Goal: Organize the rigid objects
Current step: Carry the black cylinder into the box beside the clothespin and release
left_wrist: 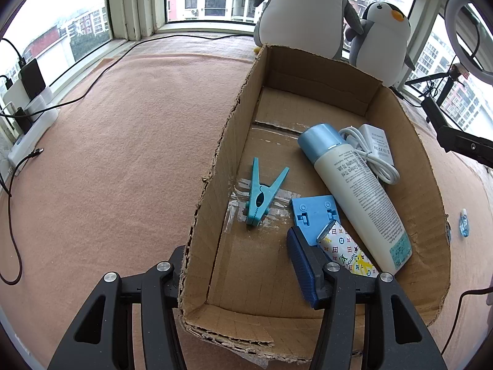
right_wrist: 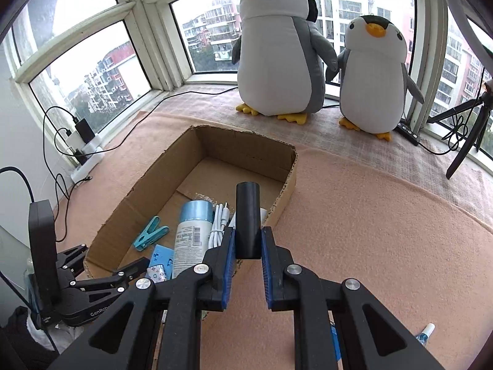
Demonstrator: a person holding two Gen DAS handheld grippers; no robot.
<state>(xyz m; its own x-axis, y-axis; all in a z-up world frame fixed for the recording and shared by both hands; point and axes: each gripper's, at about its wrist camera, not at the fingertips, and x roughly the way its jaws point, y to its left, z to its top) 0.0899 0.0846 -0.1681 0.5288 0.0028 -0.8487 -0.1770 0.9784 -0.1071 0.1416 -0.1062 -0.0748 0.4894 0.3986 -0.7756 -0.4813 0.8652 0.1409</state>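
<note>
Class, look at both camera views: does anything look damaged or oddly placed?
Yes. The cardboard box has ragged, torn edges on its left wall and near corner. The left hand-held gripper straddles that torn wall, one finger inside and one outside.

Left gripper at cardboard box, jaws wide apart.
L finger outside the box's left wall, R finger inside, next to patterned tube. In box: teal peg, blue plate, bottle w/ blue cap, white charger + cable. Pink cloth underneath.
</note>
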